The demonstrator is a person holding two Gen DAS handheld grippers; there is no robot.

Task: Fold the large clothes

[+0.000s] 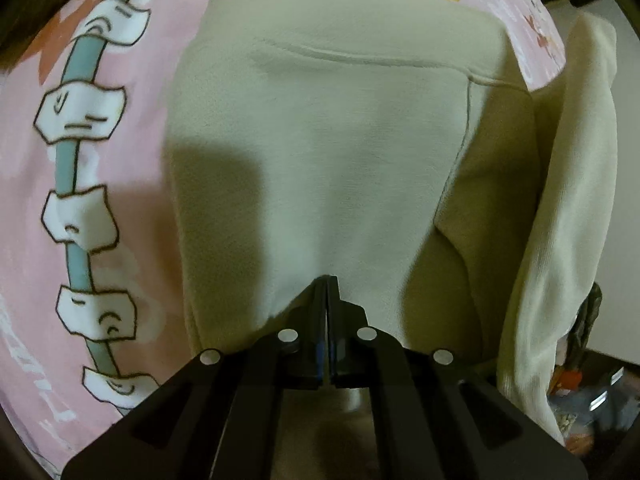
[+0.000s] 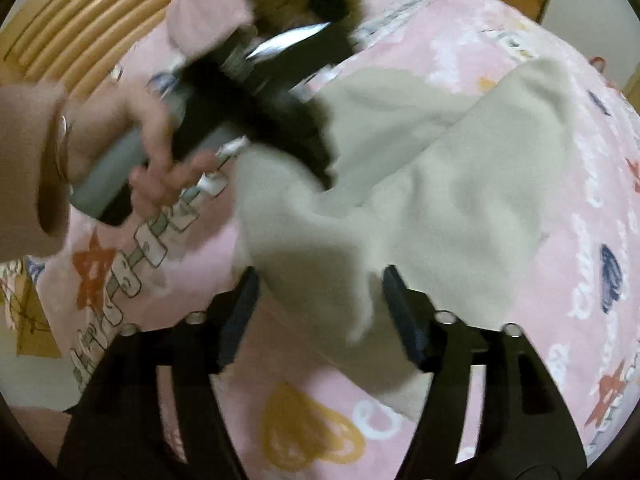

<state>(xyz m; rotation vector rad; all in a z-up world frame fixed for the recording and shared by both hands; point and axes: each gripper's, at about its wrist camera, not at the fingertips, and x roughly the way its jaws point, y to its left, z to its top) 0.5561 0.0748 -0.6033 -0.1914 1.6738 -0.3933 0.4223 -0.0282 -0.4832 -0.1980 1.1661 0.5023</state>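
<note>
Lying on pink bedsheet: cream garment, soft, limp, light. Left gripper clenched on its near hem; right gripper released. Best held at edges.

I see the cream garment as soft, matt fleece-like cloth with a fine nap. The pink bedsheet looks like smooth printed cotton. My left gripper is matt black plastic; the headboard is ribbed, lightly glossy wood.

Garment on bedspread, headboard behind.
</note>
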